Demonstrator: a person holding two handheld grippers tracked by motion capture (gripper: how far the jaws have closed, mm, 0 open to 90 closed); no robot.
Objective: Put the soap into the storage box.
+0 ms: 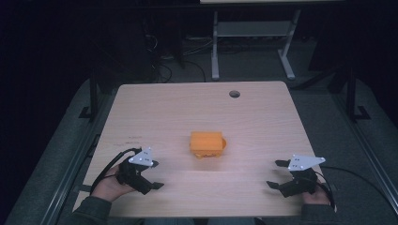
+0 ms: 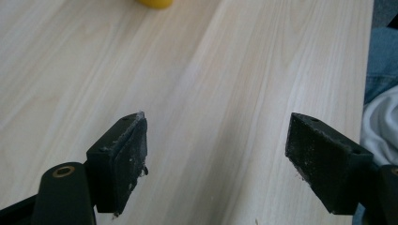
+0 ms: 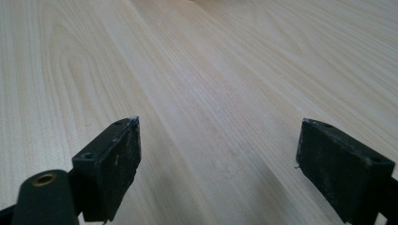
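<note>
So the person is sitting at the desk (image 1: 155,108) with a gripper in each hand, and nothing is really happening yet. The orange block-shaped thing (image 1: 206,143) is sitting about mid-desk, between the two grippers and a little farther out from the person, and nothing is touching it. I can't tell exactly what it is from here; it looks like a boxy orange piece with a rounded bit poking out on its right side.

The left gripper (image 1: 155,174) is resting low near the front edge, with its fingers (image 2: 123,159) spread wide and gripping nothing, just bare wood between them. The right gripper (image 1: 278,174) is doing the same thing on the other side, its fingers (image 3: 110,164) gaping wide and empty.

I'm reading this as the very start, with both hands parked and the reach not begun. I'm guessing the next move is one gripper going forward and inward to the orange thing, lining up the fingers on its flat sides and squeezing gently so it doesn't skate away.
</note>
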